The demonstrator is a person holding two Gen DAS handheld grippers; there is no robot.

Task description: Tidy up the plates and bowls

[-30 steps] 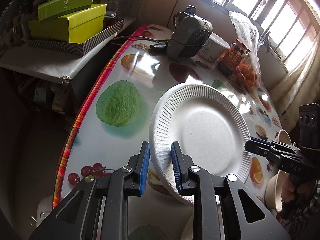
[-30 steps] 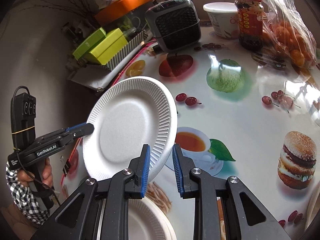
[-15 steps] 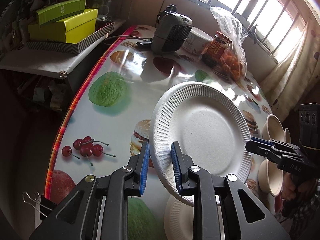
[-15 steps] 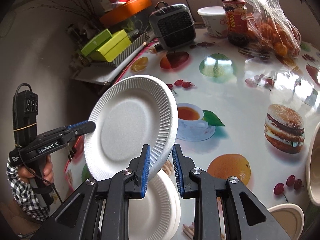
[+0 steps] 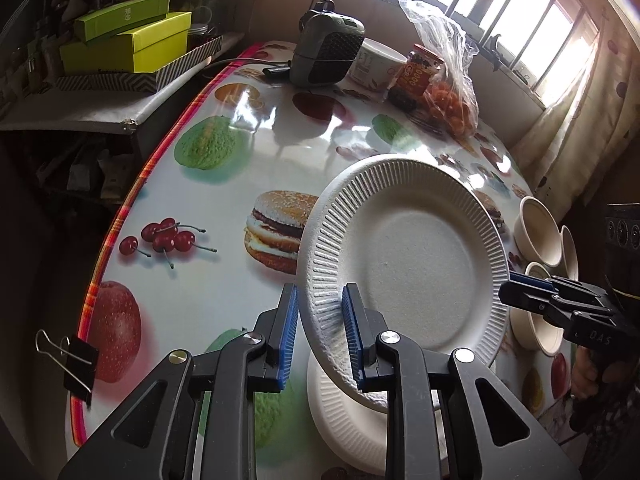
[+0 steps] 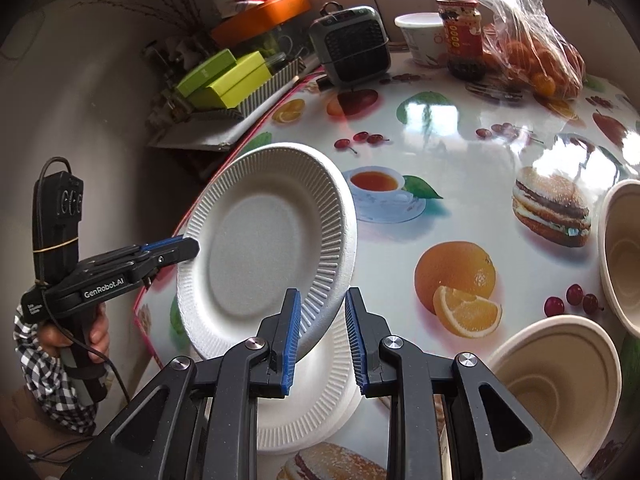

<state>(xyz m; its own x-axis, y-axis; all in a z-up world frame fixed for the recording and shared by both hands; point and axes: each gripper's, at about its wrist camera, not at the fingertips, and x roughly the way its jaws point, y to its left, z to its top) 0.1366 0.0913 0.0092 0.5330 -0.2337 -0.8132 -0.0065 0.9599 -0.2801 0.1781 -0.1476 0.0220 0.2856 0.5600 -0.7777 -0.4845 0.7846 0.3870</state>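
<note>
Table: (image 6: 460,168) glossy fruit-print cloth
Near edge: stack of white plates (image 6: 320,412), tan bowls (image 6: 560,384)
Far edge: grey heater (image 6: 352,50), jar (image 6: 462,36), bag of oranges (image 6: 536,56)

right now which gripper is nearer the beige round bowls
Right. The right gripper is beside the beige round bowls; the left gripper is across the white ribbed plate.

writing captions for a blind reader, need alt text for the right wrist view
Two tongs hold a white paper plate tilted above a stack of plates: the right tongs at its near rim, the left tongs opposite. Two beige bowls sit right on the fruit-print tablecloth.
</note>
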